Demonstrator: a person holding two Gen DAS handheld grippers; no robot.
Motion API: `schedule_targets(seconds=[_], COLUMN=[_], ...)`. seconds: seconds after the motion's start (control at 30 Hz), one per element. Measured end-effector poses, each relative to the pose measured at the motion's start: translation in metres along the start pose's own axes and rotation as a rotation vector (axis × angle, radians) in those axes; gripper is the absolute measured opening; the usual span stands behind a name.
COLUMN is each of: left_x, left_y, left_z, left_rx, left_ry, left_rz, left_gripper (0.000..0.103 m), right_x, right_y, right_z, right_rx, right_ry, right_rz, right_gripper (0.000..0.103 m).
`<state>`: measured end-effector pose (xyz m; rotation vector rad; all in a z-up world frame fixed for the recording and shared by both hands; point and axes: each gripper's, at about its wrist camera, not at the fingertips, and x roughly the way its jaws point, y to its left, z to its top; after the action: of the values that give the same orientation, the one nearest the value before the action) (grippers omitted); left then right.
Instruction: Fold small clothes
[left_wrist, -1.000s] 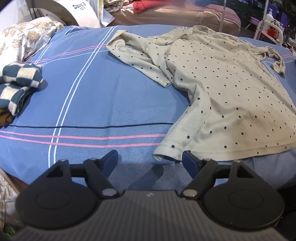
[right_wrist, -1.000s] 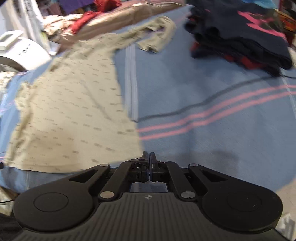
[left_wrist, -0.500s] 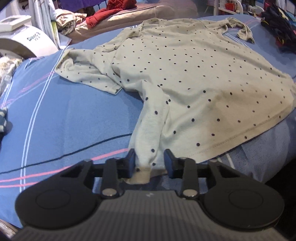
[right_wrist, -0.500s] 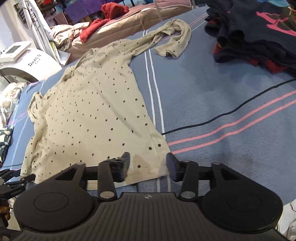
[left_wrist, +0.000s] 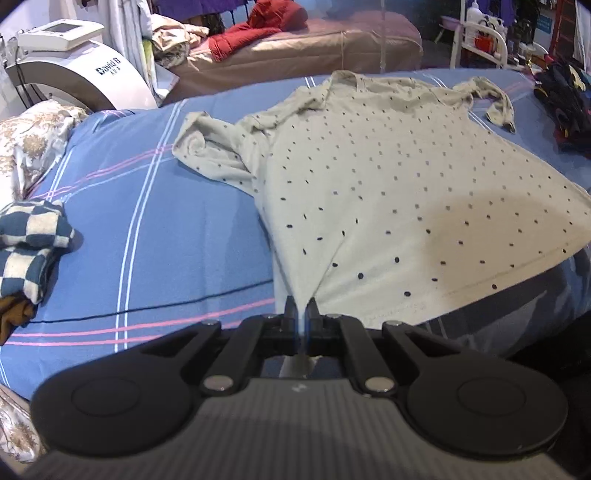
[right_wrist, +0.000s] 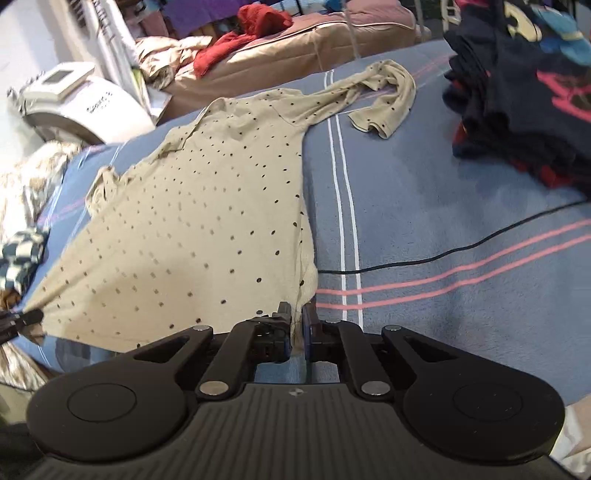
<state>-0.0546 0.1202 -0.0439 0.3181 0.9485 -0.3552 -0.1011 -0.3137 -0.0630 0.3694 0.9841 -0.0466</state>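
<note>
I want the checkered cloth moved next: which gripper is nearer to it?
Left. The left gripper holds the shirt corner on the side where the checkered cloth lies; the right gripper holds the opposite corner, across the shirt.

Beige shirt (left_wrist: 388, 192) with dark dots, blue bedspread (left_wrist: 177, 236) (pink, white, black stripes), blue-cream checked cloth (left_wrist: 29, 240).

Beyond the claw a blue striped bedspread (left_wrist: 166, 221), farther off a brown bed (left_wrist: 295, 51), a white machine (left_wrist: 85, 74) far left.
</note>
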Motion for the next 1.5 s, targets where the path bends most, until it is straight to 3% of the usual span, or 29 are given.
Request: schedule_targets(seconds=[0.1, 0.17, 0.2, 0.23, 0.27, 0.3, 0.4, 0.43, 0.53, 0.63, 0.67, 0.87, 0.93, 1.03, 1.1, 1.23, 1.3, 1.33, 1.37, 1.4, 1.5], left_x=[0.028, 0.052, 0.060, 0.067, 0.069, 0.068, 0.053, 0.046, 0.028, 0.020, 0.021, 0.050, 0.068, 0.109, 0.138, 0.208, 0.246, 0.263, 0.279, 0.292, 0.313], left_y=[-0.008, -0.012, -0.013, -0.013, -0.012, -0.011, 0.005, 0.014, 0.026, 0.028, 0.025, -0.016, -0.038, -0.057, -0.065, -0.075, -0.076, -0.075, -0.073, -0.069, -0.056], left_z=[-0.015, -0.027, -0.032, -0.037, -0.040, -0.041, -0.038, -0.035, -0.019, 0.013, 0.026, 0.105, 0.128, 0.157, 0.176, 0.215, 0.234, 0.243, 0.253, 0.260, 0.281], left_rx=[0.039, 0.057, 0.065, 0.077, 0.085, 0.090, 0.081, 0.067, 0.036, 0.002, -0.009, -0.031, 0.021, 0.128, 0.202, 0.292, 0.320, 0.330, 0.335, 0.341, 0.337], left_ry=[0.098, 0.155, 0.174, 0.185, 0.188, 0.182, 0.159, 0.150, 0.083, -0.051, -0.081, -0.276, -0.317, -0.364, -0.358, -0.298, -0.254, -0.226, -0.197, -0.178, -0.221], left_rz=[0.009, 0.037, 0.059, 0.082, 0.113, 0.149, 0.212, 0.235, 0.292, 0.240, 0.212, 0.069, 0.045, 0.007, -0.048, -0.108, -0.089, -0.076, -0.070, -0.068, -0.008], left_gripper=[0.004, 0.009, 0.017, 0.023, 0.042, 0.064, 0.088, 0.090, 0.092, 0.101, 0.103, 0.103, 0.103, 0.101, 0.084, 0.071, 0.055, 0.051, 0.045, 0.044, 0.045], right_x=[0.019, 0.036, 0.043, 0.050, 0.054, 0.054, 0.043, 0.037, 0.019, 0.017, 0.021, 0.059, 0.076, 0.091, 0.098, 0.114, 0.136, 0.149, 0.165, 0.181, 0.220], right_y=[-0.006, -0.010, -0.011, -0.012, -0.014, -0.017, -0.022, -0.022, -0.024, -0.020, -0.014, 0.028, 0.041, 0.052, 0.058, 0.068, 0.069, 0.071, 0.071, 0.070, 0.071], right_z=[-0.012, -0.021, -0.025, -0.027, -0.029, -0.029, -0.018, -0.013, 0.007, 0.030, 0.039, 0.076, 0.084, 0.087, 0.092, 0.123, 0.149, 0.163, 0.179, 0.194, 0.235], right_rx=[0.010, 0.015, 0.009, 0.007, 0.023, 0.041, 0.038, 0.025, -0.013, -0.038, -0.048, -0.021, -0.008, -0.028, -0.099, -0.306, -0.391, -0.412, -0.417, -0.408, -0.367], right_ry=[0.064, 0.079, 0.087, 0.101, 0.104, 0.101, 0.083, 0.061, -0.027, -0.105, -0.120, -0.136, -0.102, -0.129, -0.153, -0.223, -0.211, -0.195, -0.170, -0.152, -0.147], right_rz=[-0.028, -0.054, -0.064, -0.069, -0.075, -0.076, -0.125, -0.163, -0.224, -0.184, -0.166, 0.034, 0.057, 0.135, 0.171, 0.108, 0.101, 0.089, 0.087, 0.098, 0.119], right_gripper=[0.011, 0.012, 0.013, 0.021, 0.030, 0.033, 0.053, 0.064, 0.073, 0.103, 0.103, 0.103, 0.103, 0.103, 0.103, 0.103, 0.079, 0.049, 0.043, 0.043, 0.042])
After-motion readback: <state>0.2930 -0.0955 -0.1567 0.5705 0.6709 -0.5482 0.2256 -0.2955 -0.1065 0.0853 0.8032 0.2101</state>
